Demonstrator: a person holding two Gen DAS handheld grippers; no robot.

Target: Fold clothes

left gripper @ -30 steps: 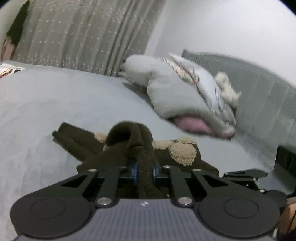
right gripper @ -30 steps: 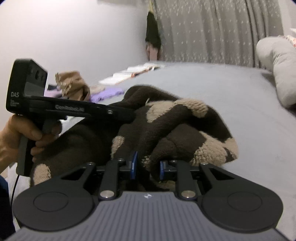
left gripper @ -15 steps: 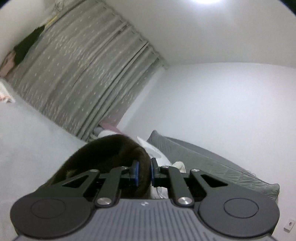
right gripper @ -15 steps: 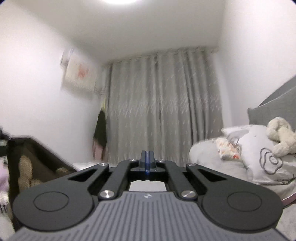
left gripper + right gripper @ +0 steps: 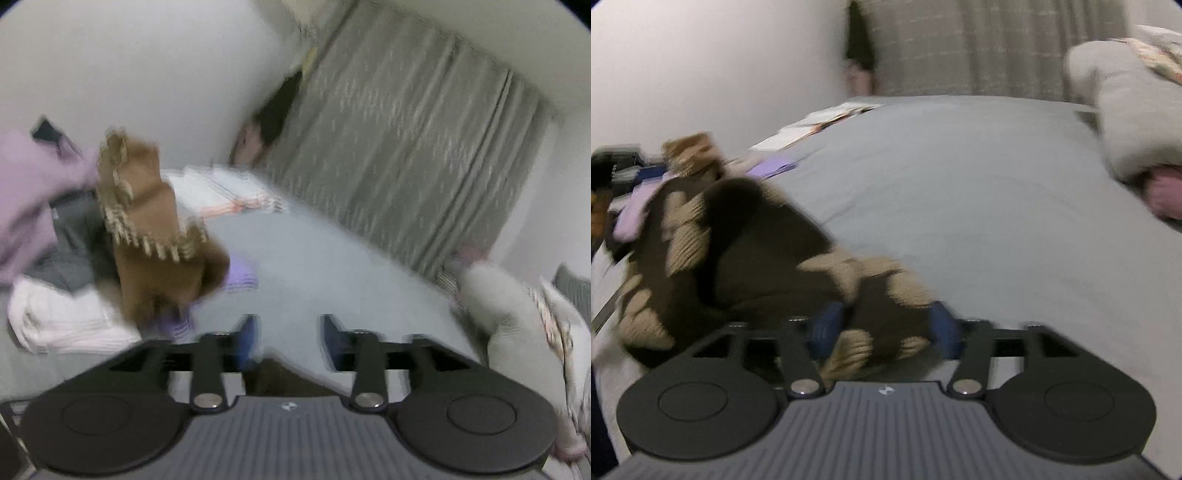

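The brown sweater [image 5: 746, 266] with tan patches lies bunched on the near left part of the grey bed [image 5: 960, 192], not yet spread or folded. The right tongs [image 5: 882, 325] have just been opening; their blue pads stand apart with a lump of the sweater between them, though the blur leaves it unclear whether either pad touches the cloth. The left tongs [image 5: 288, 339] have likewise just been opening and stand apart over the bed [image 5: 332, 277] with nothing between the pads; a dark fold shows just below them. Ahead of them sits a pile [image 5: 122, 229] of other clothes, a fringed tan piece on top.

The sweater looks freshly dropped, so the step in hand is probably laying it out. Next, each pair of tongs likely needs an edge or corner to pull the sweater flat before any fold.
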